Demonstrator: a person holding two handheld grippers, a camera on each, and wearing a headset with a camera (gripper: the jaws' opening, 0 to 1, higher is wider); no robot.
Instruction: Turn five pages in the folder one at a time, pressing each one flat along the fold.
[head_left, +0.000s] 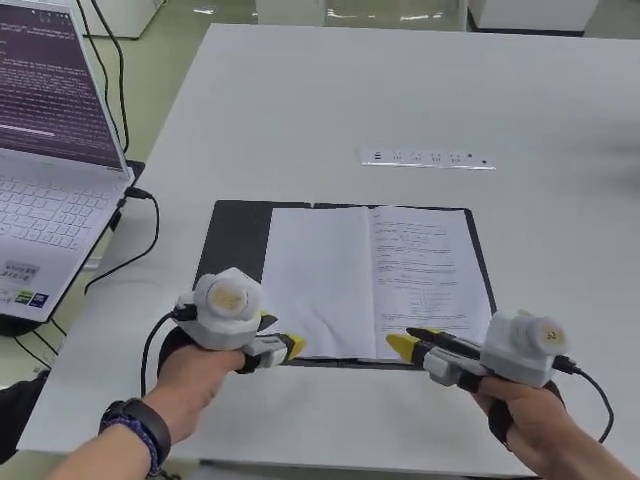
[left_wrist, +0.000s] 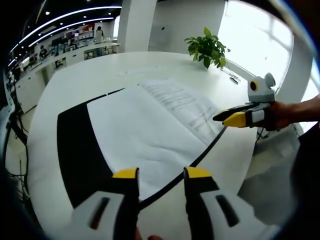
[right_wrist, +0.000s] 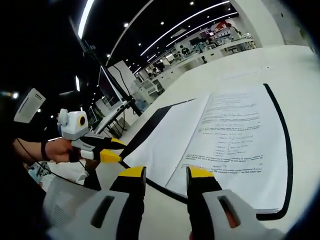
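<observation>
An open folder with a black cover (head_left: 238, 240) lies flat on the white table (head_left: 330, 90). Its left page (head_left: 315, 275) is blank white, and its right page (head_left: 425, 270) carries printed text. My left gripper (head_left: 290, 347) hovers at the folder's near edge by the blank page, open with nothing between its jaws (left_wrist: 161, 173). My right gripper (head_left: 402, 346) sits at the near edge by the printed page, also open and empty (right_wrist: 166, 172). The two point toward each other. The right gripper (left_wrist: 231, 118) appears in the left gripper view, and the left gripper (right_wrist: 112, 150) in the right gripper view.
An open laptop (head_left: 50, 150) stands at the left with black cables (head_left: 140, 250) running beside the folder. A white power strip (head_left: 425, 158) lies beyond the folder. A potted plant (left_wrist: 207, 47) stands far off. Each gripper trails a cable.
</observation>
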